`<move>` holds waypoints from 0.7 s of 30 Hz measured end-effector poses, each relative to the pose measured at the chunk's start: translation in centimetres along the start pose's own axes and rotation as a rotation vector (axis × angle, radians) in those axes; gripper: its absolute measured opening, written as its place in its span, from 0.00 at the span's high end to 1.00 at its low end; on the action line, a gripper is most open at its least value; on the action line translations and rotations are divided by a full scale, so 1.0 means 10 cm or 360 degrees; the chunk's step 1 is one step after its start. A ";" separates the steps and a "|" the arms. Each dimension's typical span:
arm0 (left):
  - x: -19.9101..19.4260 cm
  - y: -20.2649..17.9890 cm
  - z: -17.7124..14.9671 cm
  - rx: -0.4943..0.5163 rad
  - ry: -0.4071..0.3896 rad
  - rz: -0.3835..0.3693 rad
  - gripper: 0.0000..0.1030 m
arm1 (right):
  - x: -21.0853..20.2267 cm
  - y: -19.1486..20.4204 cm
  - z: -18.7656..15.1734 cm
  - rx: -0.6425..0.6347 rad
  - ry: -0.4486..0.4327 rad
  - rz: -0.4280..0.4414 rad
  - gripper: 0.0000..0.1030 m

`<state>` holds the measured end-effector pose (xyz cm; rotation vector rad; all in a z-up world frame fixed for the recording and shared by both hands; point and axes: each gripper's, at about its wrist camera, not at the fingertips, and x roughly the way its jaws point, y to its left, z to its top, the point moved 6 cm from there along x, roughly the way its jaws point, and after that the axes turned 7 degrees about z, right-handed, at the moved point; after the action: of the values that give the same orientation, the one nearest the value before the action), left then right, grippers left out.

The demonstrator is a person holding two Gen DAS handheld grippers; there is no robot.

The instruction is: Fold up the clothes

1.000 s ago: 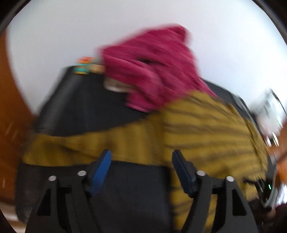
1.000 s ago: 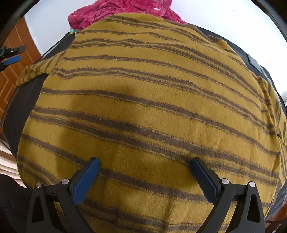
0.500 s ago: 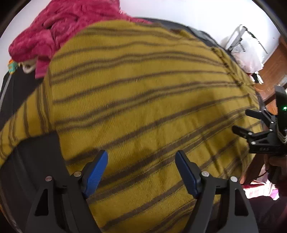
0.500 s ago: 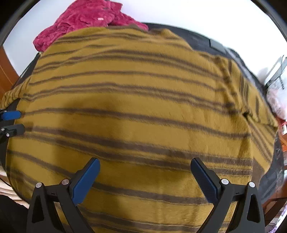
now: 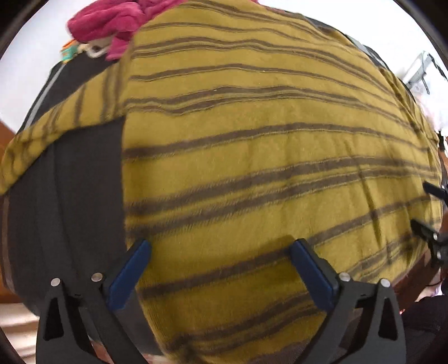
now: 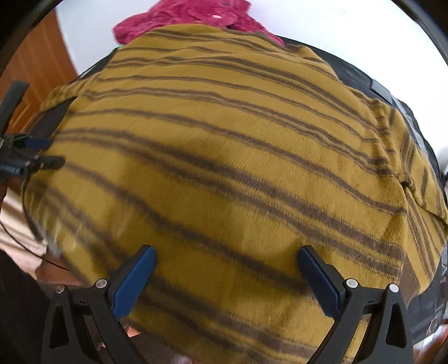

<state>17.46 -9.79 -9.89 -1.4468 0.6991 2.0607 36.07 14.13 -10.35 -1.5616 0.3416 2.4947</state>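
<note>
Striped sweater (image 5: 252,156) spread across table (image 5: 70,196), crumpled garment (image 5: 112,19) behind it at the far edge

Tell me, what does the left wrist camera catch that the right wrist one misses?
Only the left wrist view shows a small teal and orange object beside the crumpled magenta garment, plus a white rack at far right. Only the right wrist view shows brown wooden panelling. Both share the mustard-yellow sweater with brown stripes spread on the dark table, and open grippers: left gripper, right gripper.
</note>
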 end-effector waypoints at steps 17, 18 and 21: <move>-0.19 -0.09 -0.41 -0.0366 -0.0077 0.0166 0.01 | -0.25 -0.22 -0.53 -0.0298 -0.0133 0.0166 0.00; -0.20 -0.09 -0.44 -0.0381 -0.0075 0.0176 0.01 | -0.23 -0.17 -0.53 -0.0300 -0.0137 0.0167 0.00; -0.22 -0.13 -0.45 -0.0393 -0.0042 0.0204 0.01 | -0.31 -0.14 -0.51 -0.0305 -0.0147 0.0168 0.00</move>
<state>21.97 -12.12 -9.29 -1.5386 0.5545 2.3279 42.18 13.96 -9.87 -1.5243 0.1807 2.7422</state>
